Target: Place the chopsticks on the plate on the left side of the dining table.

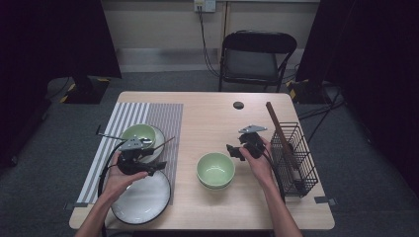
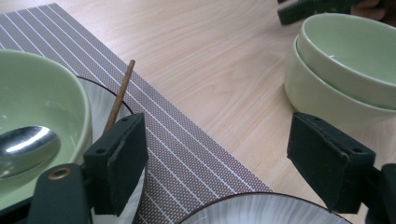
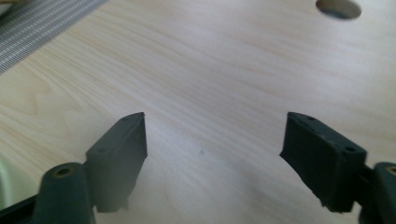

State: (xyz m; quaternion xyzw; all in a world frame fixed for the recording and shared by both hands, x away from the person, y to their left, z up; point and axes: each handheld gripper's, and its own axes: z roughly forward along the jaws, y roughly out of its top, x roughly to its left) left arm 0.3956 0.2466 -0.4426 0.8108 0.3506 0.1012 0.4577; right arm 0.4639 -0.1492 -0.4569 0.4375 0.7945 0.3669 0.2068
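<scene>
My left gripper [image 1: 153, 165] hovers over the striped placemat [image 1: 128, 118], between a green bowl [image 1: 138, 134] and a large white plate [image 1: 143, 200]. Its jaws are open with nothing between them [image 2: 219, 158]. The green bowl [image 2: 37, 102] sits on a small plate and holds a metal spoon [image 2: 28, 144]; a wooden chopstick [image 2: 120, 93] leans on that plate's rim. Two stacked green bowls [image 1: 215, 170] stand mid-table. Just right of them, my right gripper [image 1: 234, 152] hangs open and empty over bare wood [image 3: 215, 154].
A black wire rack [image 1: 295, 158] with a long wooden stick in it stands at the table's right edge. A dark round hole [image 1: 238, 105] marks the far middle of the tabletop. A folding chair [image 1: 257, 54] stands beyond the table.
</scene>
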